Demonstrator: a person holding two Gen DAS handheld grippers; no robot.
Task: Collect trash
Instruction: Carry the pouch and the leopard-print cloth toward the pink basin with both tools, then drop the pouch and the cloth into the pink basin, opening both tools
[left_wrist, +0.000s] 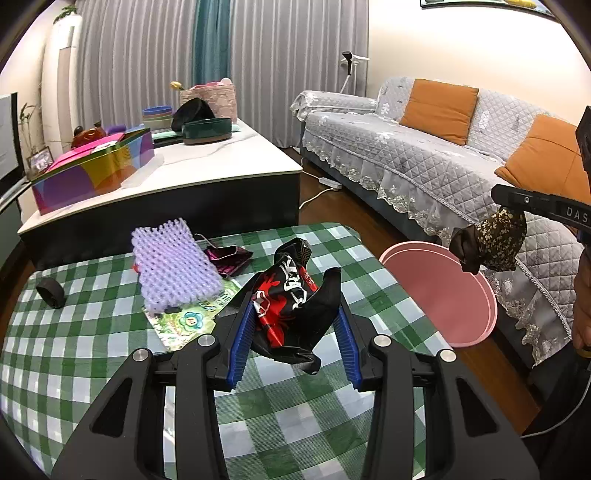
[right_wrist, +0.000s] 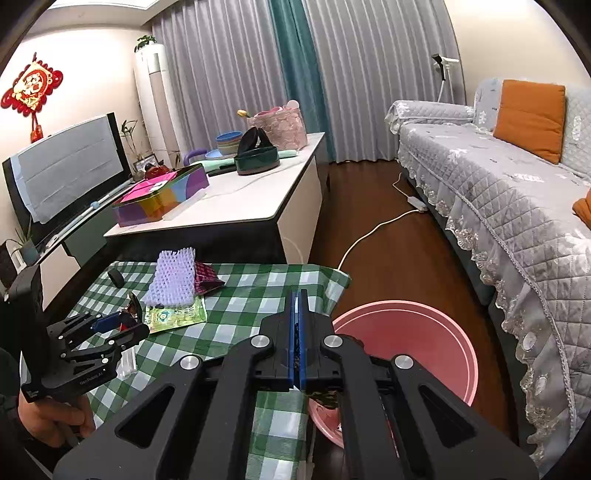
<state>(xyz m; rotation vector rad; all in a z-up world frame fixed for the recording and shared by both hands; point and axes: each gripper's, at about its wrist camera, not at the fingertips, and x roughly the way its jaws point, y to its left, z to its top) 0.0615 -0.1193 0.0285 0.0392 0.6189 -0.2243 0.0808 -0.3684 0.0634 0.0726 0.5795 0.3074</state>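
Note:
My left gripper (left_wrist: 291, 288) is shut on a crumpled black, red and white wrapper (left_wrist: 291, 295) and holds it above the green checked tablecloth (left_wrist: 92, 332). It also shows in the right wrist view (right_wrist: 127, 317). My right gripper (right_wrist: 299, 295) is shut on a dark gold-patterned wrapper (left_wrist: 491, 242), which hangs over the pink basin (left_wrist: 450, 295), also in the right wrist view (right_wrist: 406, 332). A purple foam net (left_wrist: 173, 266), a dark pink wrapper (left_wrist: 227, 258), a green packet (left_wrist: 184, 321) and a black ring (left_wrist: 51, 291) lie on the cloth.
A white-topped coffee table (left_wrist: 207, 162) with a colourful box (left_wrist: 92, 170) and bowls stands behind. A grey sofa (left_wrist: 424, 158) with orange cushions runs along the right. A white cable (right_wrist: 369, 229) lies on the wood floor. A TV (right_wrist: 66, 166) stands at the left.

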